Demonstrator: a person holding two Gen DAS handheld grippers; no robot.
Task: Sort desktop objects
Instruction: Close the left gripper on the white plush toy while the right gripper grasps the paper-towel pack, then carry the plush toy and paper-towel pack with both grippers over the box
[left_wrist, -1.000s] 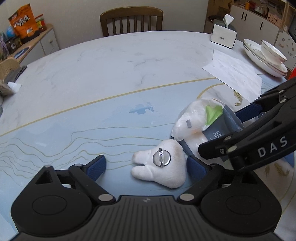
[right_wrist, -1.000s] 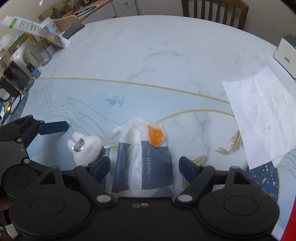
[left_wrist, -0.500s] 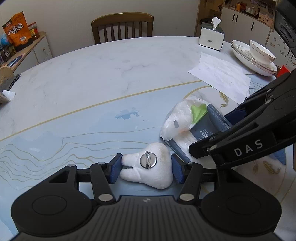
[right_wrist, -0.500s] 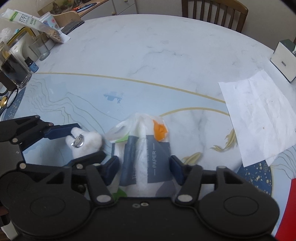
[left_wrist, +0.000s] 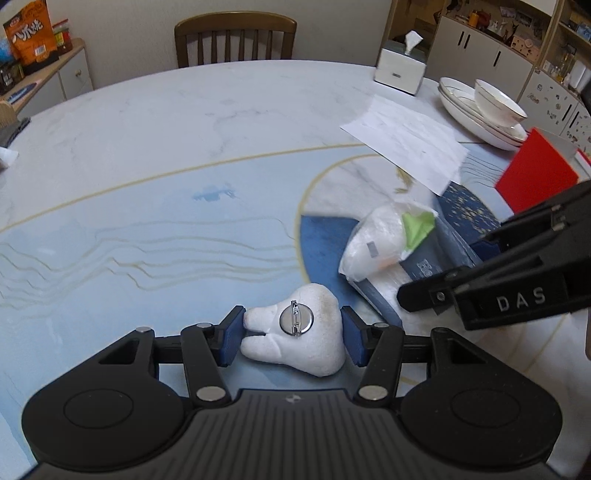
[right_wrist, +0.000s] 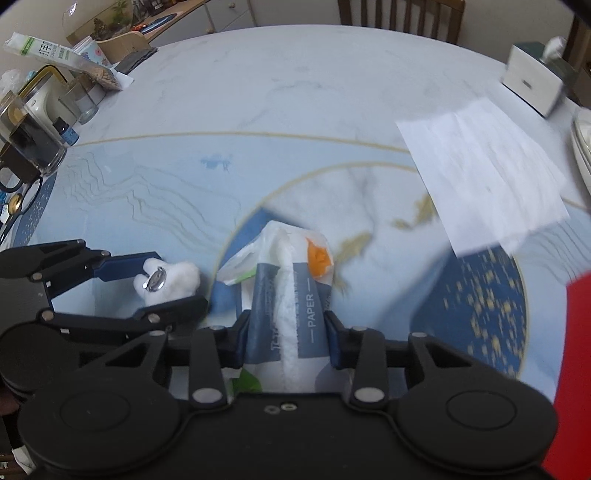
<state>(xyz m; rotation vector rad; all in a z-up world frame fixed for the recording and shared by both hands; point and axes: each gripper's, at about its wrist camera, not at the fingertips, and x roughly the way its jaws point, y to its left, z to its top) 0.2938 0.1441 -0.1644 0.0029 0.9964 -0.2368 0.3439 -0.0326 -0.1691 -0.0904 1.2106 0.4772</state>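
**Tongs clamp a plush tooth and a tissue pack**

Tongs in both hands are gripping something. The left tongs (left_wrist: 291, 334) pinch a white plush tooth-shaped brooch (left_wrist: 295, 341), their blue pads (left_wrist: 232, 336) pressed against its two sides; the round silver pin back (left_wrist: 296, 320) faces up. Their jaws closed onto it during the last second and now stand steady. The brooch sits low over the pale blue part of the patterned marble tabletop (left_wrist: 184, 147); whether it touches the surface cannot be told.

Just to its right, the right tongs (right_wrist: 286, 339) squeeze a grey-blue and white soft pack of paper tissues (right_wrist: 291, 295), printed "PAPER", with an orange flap near its far end. Their jaws have just been closing, and the pads now dent the pack's sides. The pack's far end lies over a dark blue round patch of the tabletop pattern. In the right wrist view the left tongs (right_wrist: 166, 280) appear at the left, beside the pack, with the brooch (right_wrist: 168, 282) between them.

Farther out, a white sheet of paper (left_wrist: 406, 142) lies flat, and a red card (left_wrist: 535, 170) stands at the right edge. Beyond them are stacked white plates with a bowl (left_wrist: 491, 110) and a white tissue box (left_wrist: 400, 68). A brown wooden chair (left_wrist: 234, 40) stands at the far side.
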